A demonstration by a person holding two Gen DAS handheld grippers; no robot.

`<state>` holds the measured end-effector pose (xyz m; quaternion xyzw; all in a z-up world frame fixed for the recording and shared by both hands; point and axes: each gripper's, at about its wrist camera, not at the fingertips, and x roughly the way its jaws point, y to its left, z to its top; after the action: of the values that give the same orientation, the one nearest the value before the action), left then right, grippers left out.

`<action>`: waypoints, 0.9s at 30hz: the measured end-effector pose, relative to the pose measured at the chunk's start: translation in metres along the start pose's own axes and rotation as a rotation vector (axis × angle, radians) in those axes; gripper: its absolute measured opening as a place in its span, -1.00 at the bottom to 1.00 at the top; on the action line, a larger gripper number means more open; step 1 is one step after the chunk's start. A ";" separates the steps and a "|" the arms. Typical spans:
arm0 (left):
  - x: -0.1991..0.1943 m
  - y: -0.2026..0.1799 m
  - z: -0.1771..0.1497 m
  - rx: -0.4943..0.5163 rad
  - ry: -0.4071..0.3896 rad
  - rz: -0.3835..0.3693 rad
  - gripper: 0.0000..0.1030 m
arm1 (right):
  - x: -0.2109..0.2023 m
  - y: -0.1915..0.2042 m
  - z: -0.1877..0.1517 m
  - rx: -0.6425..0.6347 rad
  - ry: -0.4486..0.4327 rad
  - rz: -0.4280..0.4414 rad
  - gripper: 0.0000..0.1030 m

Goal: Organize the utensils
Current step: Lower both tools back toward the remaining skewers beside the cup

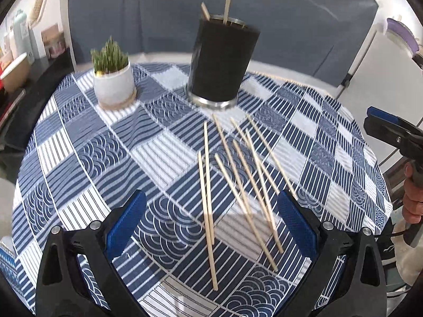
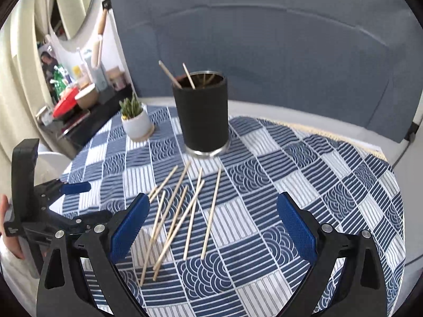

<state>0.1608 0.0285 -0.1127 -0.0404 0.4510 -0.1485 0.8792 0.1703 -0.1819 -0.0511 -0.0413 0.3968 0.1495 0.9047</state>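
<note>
Several wooden chopsticks (image 1: pixel 239 185) lie loose and crossed on the blue patterned tablecloth (image 1: pixel 87 155); they also show in the right wrist view (image 2: pixel 179 216). A black cylindrical holder (image 1: pixel 222 60) stands behind them with two chopsticks (image 1: pixel 226 5) sticking out; the holder (image 2: pixel 202 116) also shows in the right wrist view. My left gripper (image 1: pixel 211 224) is open and empty, just above the near ends of the loose chopsticks. My right gripper (image 2: pixel 212 227) is open and empty, over the pile. The left gripper also shows at the left of the right wrist view (image 2: pixel 76 198).
A small green plant in a white pot (image 1: pixel 113 76) stands left of the holder, also in the right wrist view (image 2: pixel 136 121). A grey sofa back (image 2: pixel 264 52) rises behind the round table. A cluttered shelf (image 2: pixel 79 89) is at the far left.
</note>
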 end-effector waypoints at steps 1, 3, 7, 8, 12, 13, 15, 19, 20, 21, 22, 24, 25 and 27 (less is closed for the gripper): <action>0.005 0.003 -0.002 -0.010 0.021 0.001 0.88 | 0.003 0.001 -0.001 -0.001 0.009 -0.001 0.80; 0.013 0.009 -0.005 -0.037 0.057 0.013 0.88 | 0.011 0.003 -0.002 -0.003 0.042 -0.003 0.80; 0.023 0.019 -0.009 -0.045 0.126 0.018 0.88 | 0.030 0.011 -0.005 -0.008 0.105 -0.016 0.80; 0.027 0.022 -0.010 -0.045 0.153 0.022 0.88 | 0.036 0.013 -0.006 -0.011 0.121 -0.027 0.80; 0.040 0.029 -0.010 -0.050 0.215 0.039 0.88 | 0.061 0.015 -0.014 0.012 0.191 -0.084 0.80; 0.042 0.030 -0.010 -0.056 0.220 0.039 0.88 | 0.067 0.014 -0.017 0.026 0.202 -0.101 0.80; 0.045 0.029 -0.008 -0.062 0.225 0.028 0.88 | 0.080 0.009 -0.024 0.060 0.243 -0.113 0.80; 0.054 0.028 -0.007 -0.041 0.259 0.020 0.88 | 0.097 -0.001 -0.037 0.149 0.322 -0.111 0.80; 0.058 0.028 -0.007 -0.023 0.274 0.036 0.88 | 0.100 -0.004 -0.041 0.168 0.337 -0.119 0.80; 0.060 0.027 -0.006 -0.014 0.278 0.044 0.88 | 0.102 -0.005 -0.043 0.178 0.345 -0.126 0.80; 0.063 0.027 -0.007 -0.003 0.287 0.047 0.88 | 0.104 -0.007 -0.046 0.186 0.354 -0.136 0.80; 0.067 0.028 -0.008 0.027 0.288 0.066 0.88 | 0.106 -0.007 -0.050 0.194 0.361 -0.153 0.80; 0.068 0.028 -0.009 0.035 0.286 0.071 0.88 | 0.107 -0.008 -0.053 0.197 0.364 -0.161 0.80; 0.074 0.032 -0.011 0.052 0.310 0.073 0.88 | 0.111 -0.008 -0.056 0.202 0.370 -0.177 0.80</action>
<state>0.2000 0.0372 -0.1834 0.0220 0.5786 -0.1325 0.8045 0.2042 -0.1743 -0.1704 -0.0121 0.5636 0.0188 0.8258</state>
